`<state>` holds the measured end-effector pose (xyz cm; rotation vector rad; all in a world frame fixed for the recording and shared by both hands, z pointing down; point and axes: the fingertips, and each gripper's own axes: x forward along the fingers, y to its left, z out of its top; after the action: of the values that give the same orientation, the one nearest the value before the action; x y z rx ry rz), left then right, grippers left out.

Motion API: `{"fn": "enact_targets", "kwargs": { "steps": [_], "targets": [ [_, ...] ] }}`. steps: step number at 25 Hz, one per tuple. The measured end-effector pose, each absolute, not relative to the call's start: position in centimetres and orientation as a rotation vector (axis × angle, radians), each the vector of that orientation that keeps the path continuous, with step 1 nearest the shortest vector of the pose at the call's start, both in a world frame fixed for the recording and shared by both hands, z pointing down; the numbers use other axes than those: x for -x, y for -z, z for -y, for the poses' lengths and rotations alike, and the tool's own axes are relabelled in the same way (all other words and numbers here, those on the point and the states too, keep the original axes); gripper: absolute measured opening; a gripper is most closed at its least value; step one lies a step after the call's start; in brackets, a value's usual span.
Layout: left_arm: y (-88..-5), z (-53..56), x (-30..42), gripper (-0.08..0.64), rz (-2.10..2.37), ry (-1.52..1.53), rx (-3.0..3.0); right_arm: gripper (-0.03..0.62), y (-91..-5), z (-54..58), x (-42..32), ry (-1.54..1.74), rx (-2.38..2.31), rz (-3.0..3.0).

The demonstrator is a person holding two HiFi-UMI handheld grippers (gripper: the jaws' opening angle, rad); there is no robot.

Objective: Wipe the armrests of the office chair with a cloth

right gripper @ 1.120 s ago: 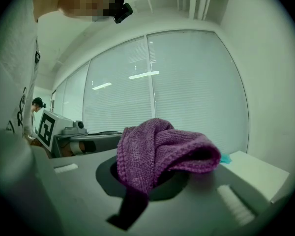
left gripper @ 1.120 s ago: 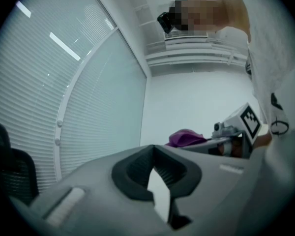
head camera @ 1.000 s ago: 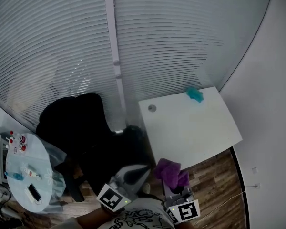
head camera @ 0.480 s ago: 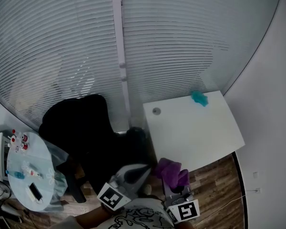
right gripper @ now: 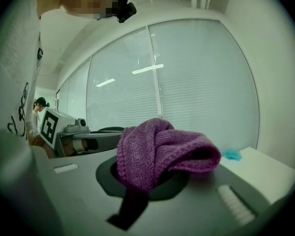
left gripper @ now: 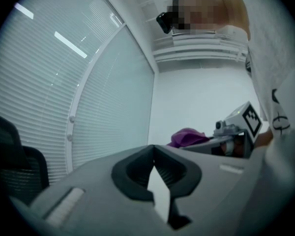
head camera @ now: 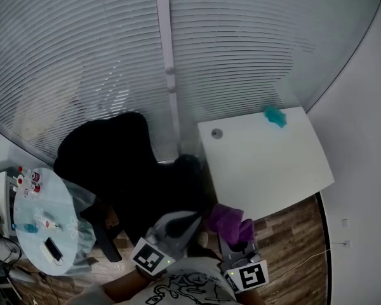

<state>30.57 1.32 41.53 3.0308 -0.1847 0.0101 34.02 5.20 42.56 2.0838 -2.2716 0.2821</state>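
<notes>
A round glass table sits at the far left with a phone and a few small bottles on it. Just right of it stands the black chair, its back toward the blinds. Its armrests can't be picked out of the dark mass in the head view.

The left gripper hangs low in the picture, at the chair's near right edge. In its own view the jaws meet at the tips with nothing between them (only pale wall shows through the slot below).

Next to it, the right gripper is clamped on the purple cloth — the right gripper view shows the knit bunched up and folded over the jaws, a strip of it pinched down in the slot. The cloth is held between the chair and the near corner of the white desk; whether it touches either, I can't tell.

At the desk's far edge lies a small teal thing — also visible past the cloth in the right gripper view. Wood floor shows at the right.
</notes>
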Motion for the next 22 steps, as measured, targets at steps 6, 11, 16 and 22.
{"fn": "enact_targets", "kwargs": {
  "steps": [6, 11, 16, 22],
  "targets": [
    [-44.7, -0.9, -29.4, 0.002, 0.186, -0.076, -2.992, 0.031, -45.0, -4.7, -32.8, -0.365, -2.054, 2.266],
    [-46.8, 0.3, -29.1, 0.002, 0.172, -0.128, -3.016, 0.031, -46.6, -3.9, -32.5, -0.368, -2.002, 2.247],
    [-50.2, 2.4, -29.4, 0.003, 0.172, -0.223, -3.081, 0.029, -49.1, -2.5, -32.8, -0.362, -1.937, 2.221],
    [-56.2, 5.4, -30.1, 0.003, 0.172, -0.406, -3.143, 0.031, -53.2, -0.6, -33.0, -0.376, -1.852, 2.189]
  ]
}}
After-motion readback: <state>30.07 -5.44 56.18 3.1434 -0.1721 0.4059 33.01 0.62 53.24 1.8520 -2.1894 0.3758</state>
